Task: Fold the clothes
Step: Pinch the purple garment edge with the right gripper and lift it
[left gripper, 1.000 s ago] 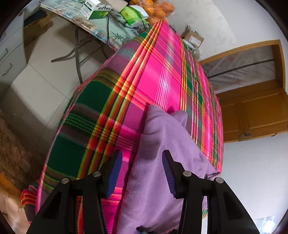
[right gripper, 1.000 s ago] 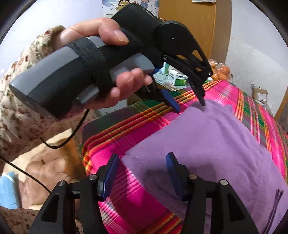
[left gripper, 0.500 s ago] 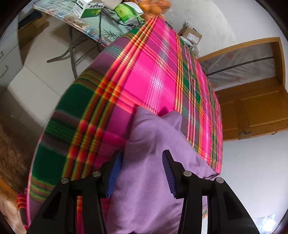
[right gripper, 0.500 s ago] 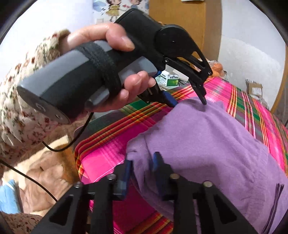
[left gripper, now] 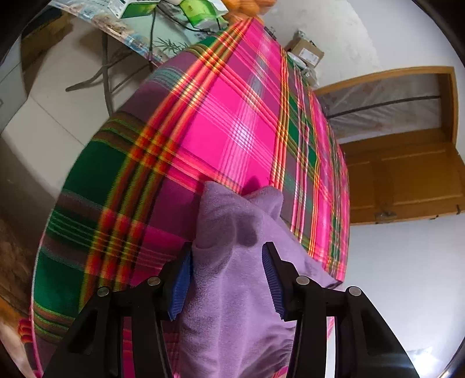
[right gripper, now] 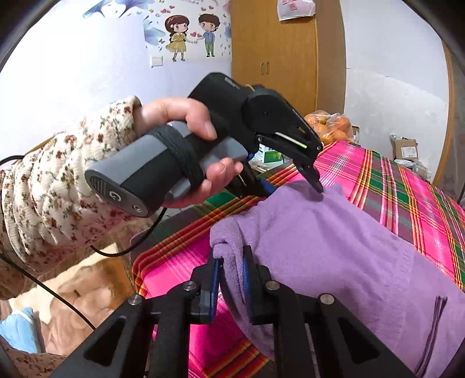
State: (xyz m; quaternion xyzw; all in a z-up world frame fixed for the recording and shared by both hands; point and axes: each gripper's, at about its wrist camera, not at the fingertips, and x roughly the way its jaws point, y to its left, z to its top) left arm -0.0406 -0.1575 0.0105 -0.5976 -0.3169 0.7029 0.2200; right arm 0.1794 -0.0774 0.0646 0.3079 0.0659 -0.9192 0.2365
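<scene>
Purple garment (right gripper: 334,247): lying on the plaid bedspread (left gripper: 232,130), with its near edge being lifted off the cloth into a thick roll; a small dark stitched mark is showing on its lower right part in the right wrist view.
Right gripper (right gripper: 231,279): its jaws are closing, and the blue pads are already pinching the rolled, fuzzy edge of the purple garment between them.
Left gripper (left gripper: 226,279): its fingers are standing apart with a raised fold of the garment between them; the left pad is lying against the fabric, the right pad looks clear of it, so the cloth is not being clamped.
Left hand (right gripper: 186,151): wrapping around the grey and black handle of the left gripper, a floral knit sleeve (right gripper: 58,189) covering the wrist, a black cable trailing from the handle's end.
Plaid bedspread: pink, green and yellow checks, covering the whole bed under the garment.
Plastic bag (right gripper: 328,128): sitting beyond the bed, holding orange fruit.
Cardboard box (left gripper: 308,53): resting by the far wall past the bed's corner; its contents cannot be seen.
Side table (left gripper: 139,43): carrying green and white boxes (left gripper: 136,7) and green packets, their contents hidden.
Wooden wardrobe (right gripper: 273,55): standing closed against the wall.
</scene>
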